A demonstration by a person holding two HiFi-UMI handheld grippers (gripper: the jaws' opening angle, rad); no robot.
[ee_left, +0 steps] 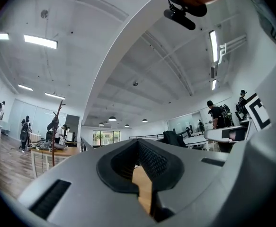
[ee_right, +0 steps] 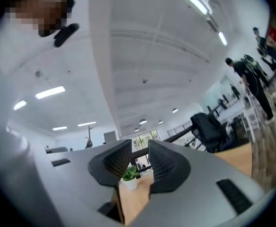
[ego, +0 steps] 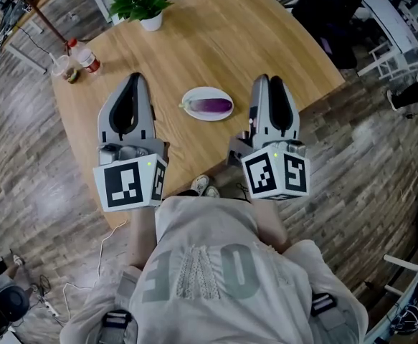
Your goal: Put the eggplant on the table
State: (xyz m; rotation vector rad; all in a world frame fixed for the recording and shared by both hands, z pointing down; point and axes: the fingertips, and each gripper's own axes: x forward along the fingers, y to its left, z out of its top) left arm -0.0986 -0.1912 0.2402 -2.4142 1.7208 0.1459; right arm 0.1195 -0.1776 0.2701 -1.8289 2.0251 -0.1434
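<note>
Two claws in play: both hang over the near edge of the table (ego: 216,41), side by side, jaws pointing away from the person.
Left claw: the left gripper (ego: 133,77) has its pad tips pressed together, and there's nothing between them.
Right claw: the right gripper (ego: 269,79) stands slightly parted with a narrow gap between its pads, and it's empty too.
Eggplant: the eggplant (ego: 214,106) lies on a white plate (ego: 192,96) on the table. It sits between the two claws, just right of the left one and just left of the right one, and neither touches it.
Hidden: the hands are tucked behind the marker cubes (ego: 130,183), so they can't be seen.
Hard to make out: a bottle (ego: 87,59) and a cup (ego: 64,69) sit off beyond the left claw, too small to tell what's in them.
Head view only: the eggplant and plate show up here and in neither gripper view.
Left gripper view: the camera is aimed high, so it's mostly ceiling (ee_left: 142,56) with distant people (ee_left: 217,115). The left gripper (ee_left: 138,143) is closed at the tips, with only a sliver of tabletop showing below them.
Right gripper view: the right gripper (ee_right: 139,148) frames the potted plant (ee_right: 129,176) in its gap. In the head view that plant (ego: 143,2) stands far ahead of both claws.
</note>
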